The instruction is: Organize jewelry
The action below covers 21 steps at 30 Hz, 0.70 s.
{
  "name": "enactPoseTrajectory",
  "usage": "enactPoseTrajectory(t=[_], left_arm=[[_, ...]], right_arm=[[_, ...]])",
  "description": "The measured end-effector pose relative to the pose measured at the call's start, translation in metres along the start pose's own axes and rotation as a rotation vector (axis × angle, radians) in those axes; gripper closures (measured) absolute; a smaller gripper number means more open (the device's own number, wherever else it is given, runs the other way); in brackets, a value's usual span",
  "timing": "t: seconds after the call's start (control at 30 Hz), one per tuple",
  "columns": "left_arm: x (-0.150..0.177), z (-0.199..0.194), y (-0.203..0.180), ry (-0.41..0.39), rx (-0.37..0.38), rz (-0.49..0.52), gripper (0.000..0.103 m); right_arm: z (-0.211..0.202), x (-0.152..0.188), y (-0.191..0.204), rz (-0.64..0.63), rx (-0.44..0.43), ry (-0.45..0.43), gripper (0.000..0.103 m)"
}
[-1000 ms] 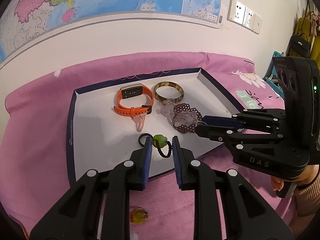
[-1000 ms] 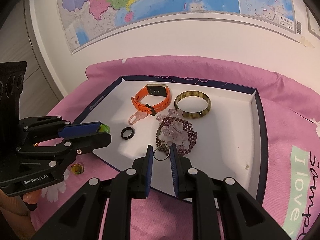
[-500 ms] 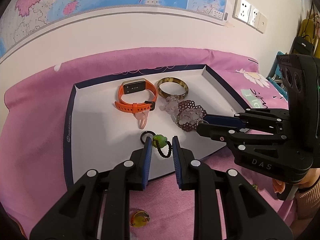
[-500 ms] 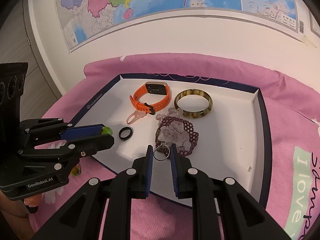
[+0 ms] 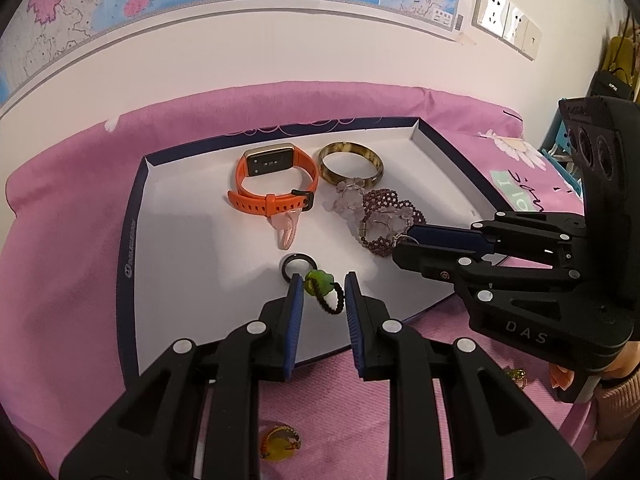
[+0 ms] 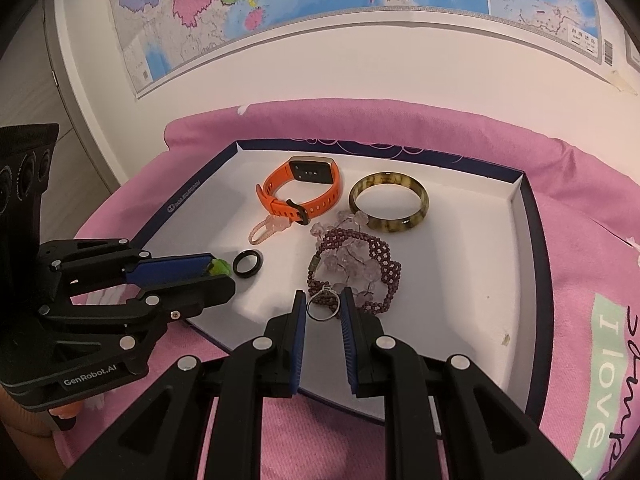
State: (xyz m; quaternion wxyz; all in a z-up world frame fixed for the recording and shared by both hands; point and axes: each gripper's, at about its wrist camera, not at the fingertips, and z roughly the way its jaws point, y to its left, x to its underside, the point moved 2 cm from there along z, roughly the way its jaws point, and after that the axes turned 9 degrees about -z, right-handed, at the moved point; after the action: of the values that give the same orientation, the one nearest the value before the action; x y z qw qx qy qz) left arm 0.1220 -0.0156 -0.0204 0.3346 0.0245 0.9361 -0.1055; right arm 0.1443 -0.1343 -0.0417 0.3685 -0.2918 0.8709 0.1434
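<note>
Nothing moved; both jaws keep gripping rings

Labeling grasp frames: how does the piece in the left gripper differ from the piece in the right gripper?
The left gripper holds a black beaded ring with green charm; the right gripper holds a plain silver ring.
The beaded ring is dark and knobbly; the silver ring is smooth, shiny metal.
The beaded ring hangs beside the black band ring; the silver ring hangs in front of the purple beaded bracelet.
Both are pinched over the tray.
</note>
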Motion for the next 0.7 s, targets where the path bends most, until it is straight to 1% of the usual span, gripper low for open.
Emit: enactPoseTrajectory(t=[0.37, 0.57, 0.67, 0.7], left_arm=[[0.001, 0.003, 0.0, 0.008, -0.003, 0.003, 0.081], [0.002, -0.005, 0.0, -0.012, -0.001, -0.002, 0.073], [0.003, -0.02, 0.001, -0.052, -0.009, 0.0, 0.068], [0.004, -0.026, 0.002, -0.071, -0.012, 0.003, 0.064]], right_arm=[[0.003, -0.001, -0.001, 0.006, 0.009, 0.004, 0.087], [-0.001, 0.001, -0.001, 0.011, 0.01, -0.006, 0.087], [-0.01, 0.002, -0.002, 0.018, 0.005, -0.024, 0.084], [-0.014, 0.002, -0.002, 0.021, 0.002, -0.032, 0.083]])
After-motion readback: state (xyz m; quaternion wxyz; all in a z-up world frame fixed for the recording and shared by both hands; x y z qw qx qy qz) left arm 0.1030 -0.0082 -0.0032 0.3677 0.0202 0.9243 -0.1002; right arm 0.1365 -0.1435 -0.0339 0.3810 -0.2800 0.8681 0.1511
